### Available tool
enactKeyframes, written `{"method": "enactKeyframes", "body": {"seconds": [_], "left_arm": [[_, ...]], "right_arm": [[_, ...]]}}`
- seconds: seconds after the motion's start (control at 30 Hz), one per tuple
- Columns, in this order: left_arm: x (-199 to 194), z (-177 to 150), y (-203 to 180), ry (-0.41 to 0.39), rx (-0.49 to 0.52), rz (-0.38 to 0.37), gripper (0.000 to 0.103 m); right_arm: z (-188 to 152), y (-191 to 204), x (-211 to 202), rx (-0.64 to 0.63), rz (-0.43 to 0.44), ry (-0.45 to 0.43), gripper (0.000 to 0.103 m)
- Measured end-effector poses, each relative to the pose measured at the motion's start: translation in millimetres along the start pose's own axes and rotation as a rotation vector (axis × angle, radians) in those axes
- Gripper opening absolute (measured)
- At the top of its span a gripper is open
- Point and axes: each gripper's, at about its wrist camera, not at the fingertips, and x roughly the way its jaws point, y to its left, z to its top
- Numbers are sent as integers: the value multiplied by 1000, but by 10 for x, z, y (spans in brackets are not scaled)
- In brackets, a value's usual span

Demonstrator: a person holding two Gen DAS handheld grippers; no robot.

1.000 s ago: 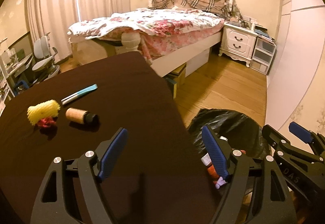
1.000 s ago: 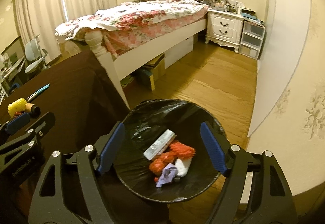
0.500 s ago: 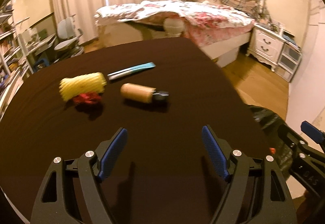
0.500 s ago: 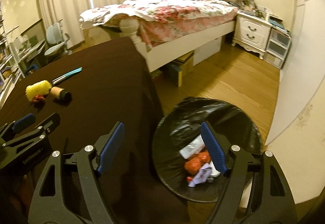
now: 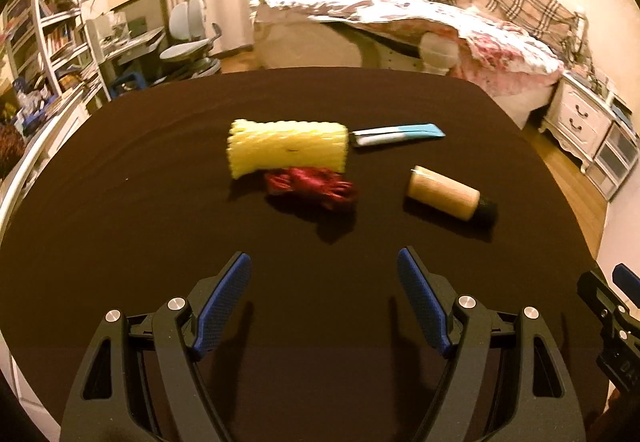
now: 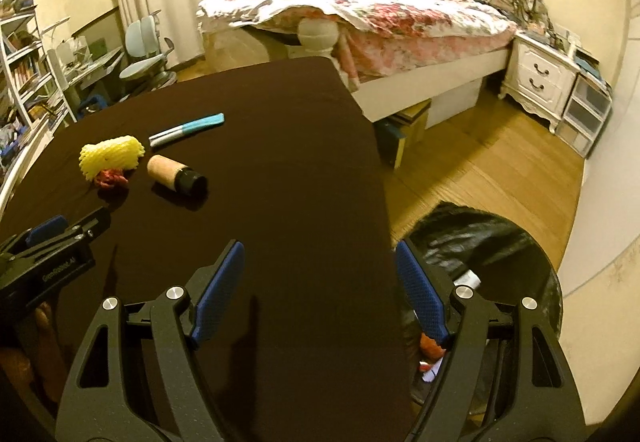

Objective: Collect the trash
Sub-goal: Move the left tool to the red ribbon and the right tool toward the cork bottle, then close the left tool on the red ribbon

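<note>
On the dark table (image 5: 120,201) lie a yellow foam net (image 5: 286,147), a crumpled red wrapper (image 5: 312,185) just in front of it, a blue-and-white tube (image 5: 396,133) and a tan bottle with a black cap (image 5: 448,195). My left gripper (image 5: 324,302) is open and empty, above the table in front of the red wrapper. My right gripper (image 6: 318,290) is open and empty over the table's right edge. The same items show in the right wrist view: foam net (image 6: 110,157), wrapper (image 6: 112,177), bottle (image 6: 174,173), tube (image 6: 186,129). The black-lined trash bin (image 6: 500,242) stands on the floor to the right, with trash inside.
A bed (image 6: 380,17) with a floral cover stands behind the table. A white nightstand (image 6: 540,77) and drawers are at the right wall. A desk, chairs (image 5: 188,41) and bookshelves (image 5: 40,33) are at the left. Boxes (image 6: 404,129) sit under the bed.
Both grippers have swung left, away from the bin and toward the table. The trash items now lie straight ahead of my left gripper and closer. Both stay open.
</note>
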Motion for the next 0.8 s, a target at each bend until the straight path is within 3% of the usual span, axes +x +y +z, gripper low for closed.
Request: {"method": "enactKeyframes", "body": {"seconds": [0.63, 0.8], "left_arm": [[348, 323, 71, 37, -13, 9, 76], [430, 340, 95, 69, -7, -11, 56]], "right_arm": [[290, 229, 304, -31, 46, 25, 76], [303, 262, 338, -35, 50, 29, 76]]}}
